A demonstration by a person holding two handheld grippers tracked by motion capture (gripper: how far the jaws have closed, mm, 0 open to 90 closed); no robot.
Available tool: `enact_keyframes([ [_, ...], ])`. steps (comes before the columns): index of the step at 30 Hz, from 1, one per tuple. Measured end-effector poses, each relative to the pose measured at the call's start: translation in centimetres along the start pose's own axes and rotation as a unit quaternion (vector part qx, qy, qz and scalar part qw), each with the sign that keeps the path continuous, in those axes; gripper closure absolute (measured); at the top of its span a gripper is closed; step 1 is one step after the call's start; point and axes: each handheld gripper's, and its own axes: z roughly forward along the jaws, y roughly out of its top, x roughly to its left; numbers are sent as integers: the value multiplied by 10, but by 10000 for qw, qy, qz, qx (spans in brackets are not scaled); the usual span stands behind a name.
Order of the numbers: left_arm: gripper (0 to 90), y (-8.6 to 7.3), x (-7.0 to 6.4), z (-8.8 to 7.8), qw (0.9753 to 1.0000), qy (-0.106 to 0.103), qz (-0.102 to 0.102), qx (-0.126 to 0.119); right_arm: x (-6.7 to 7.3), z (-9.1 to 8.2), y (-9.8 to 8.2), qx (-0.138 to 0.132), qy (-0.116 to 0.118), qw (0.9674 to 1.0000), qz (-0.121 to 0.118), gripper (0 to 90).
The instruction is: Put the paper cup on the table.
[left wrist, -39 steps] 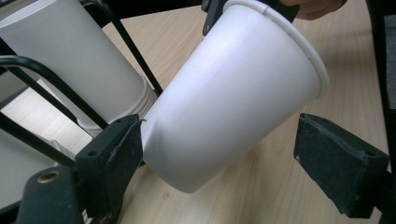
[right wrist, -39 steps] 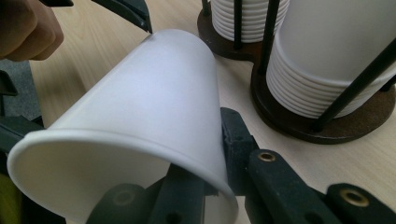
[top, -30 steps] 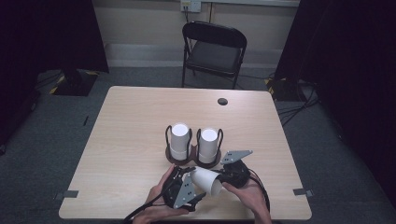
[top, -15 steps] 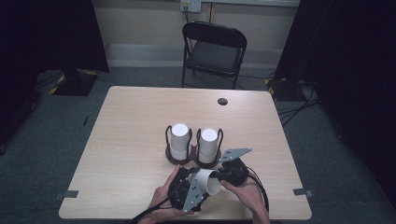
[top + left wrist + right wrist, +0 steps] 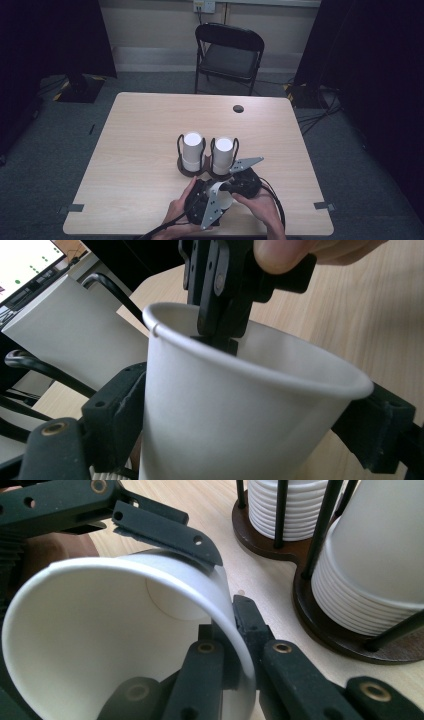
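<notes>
Paper cup (image 5: 240, 405) is the item handled; the description below runs from the largest item to the smallest.

Table (image 5: 140, 130): light wood top, occupying the centre of the high view. A folding chair (image 5: 227, 55) stands beyond its far edge, at upper centre of the frame.

Cup holder (image 5: 197, 169): dark base with black wire uprights, at the centre of the table. It carries two stacks of white cups (image 5: 192, 147), side by side. In the right gripper view the base and both stacks sit at the upper right of the frame.

Cup position: low centre of the high view (image 5: 220, 196), just below the holder, between the two hands and lying tilted on its side.

Left gripper (image 5: 202, 207): its jaws are clamped on the outside of the cup wall, one jaw at the left and one at the right of the left gripper view.

Right gripper (image 5: 239, 645): its jaws are pinched together on the cup rim, one jaw inside the cup and one outside, at lower centre of the right gripper view. In the left gripper view it (image 5: 220, 335) enters from the top of the frame, reaching into the cup mouth.
</notes>
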Motion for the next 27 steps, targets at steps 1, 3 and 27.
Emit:
enact_keyframes([
  [1, 163, 1, 0, 0, 10000, 8, -8, -51, 0, 0, 0, 6, 19, 10000, 8, 893],
  [3, 176, 2, -1, -1, 10000, 39, 34, -81, 0, 1, 2, 80, 46, 10000, 21, 891],
  [27, 231, 1, 3, 1, 9999, -35, -163, -32, 3, 9, 5, 255, 189, 9993, 217, 881],
])
